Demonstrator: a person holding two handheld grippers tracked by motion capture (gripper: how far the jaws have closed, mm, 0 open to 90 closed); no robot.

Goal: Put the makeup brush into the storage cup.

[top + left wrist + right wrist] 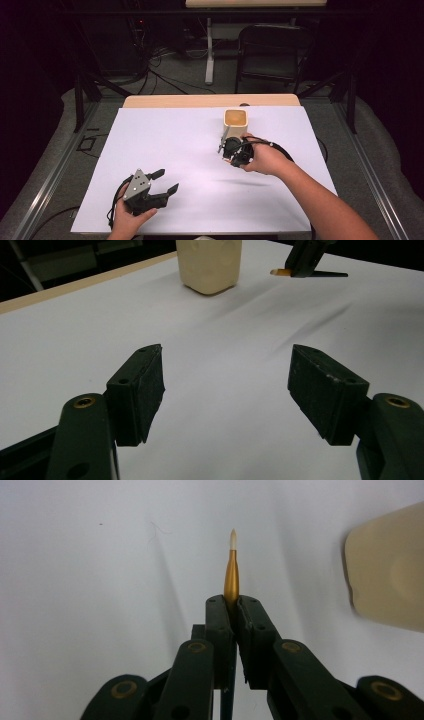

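My right gripper (234, 605) is shut on a pen (231, 575) with a gold cone and a pale tip that sticks out past the jaws over the white sheet. In the high view that gripper (231, 152) is just in front of a cream square holder (235, 122), which stands upright and is open at the top. The holder (387, 570) lies to the right of the pen tip, apart from it. My left gripper (166, 181) rests near the front left of the table, open with nothing between its jaws (227, 380). From there the holder (210, 265) and the held pen (280, 272) lie far ahead.
A white sheet (175, 150) covers the tabletop, with a wooden edge (210, 101) showing at the back. Beyond the table stand a dark folding chair (272, 50) and a table leg among floor cables. Metal frame rails run along both sides.
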